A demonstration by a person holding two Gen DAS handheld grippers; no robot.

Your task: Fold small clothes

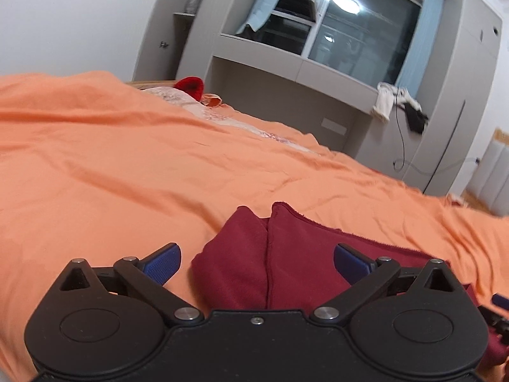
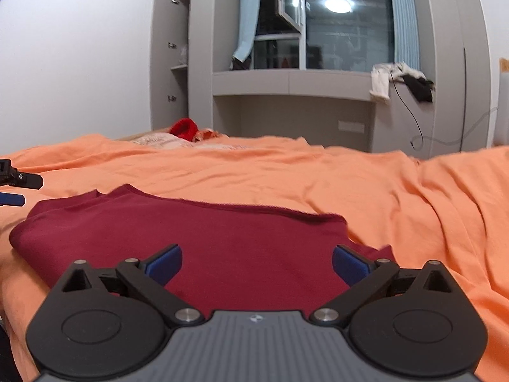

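Note:
A dark red garment [image 2: 203,242] lies partly folded on the orange bedsheet [image 2: 318,178]. In the left wrist view its folded end [image 1: 254,261] sits right between my fingers. My left gripper [image 1: 257,261] is open and empty, just above the garment's left end. My right gripper [image 2: 257,262] is open and empty, over the garment's near edge. The left gripper's fingertips [image 2: 19,187] show at the left edge of the right wrist view.
A bright red item [image 2: 184,129] and a pale patterned cloth [image 2: 159,141] lie at the far end of the bed. Grey cabinets [image 2: 286,86] and a window stand beyond, with clothes [image 2: 400,79] draped on the ledge.

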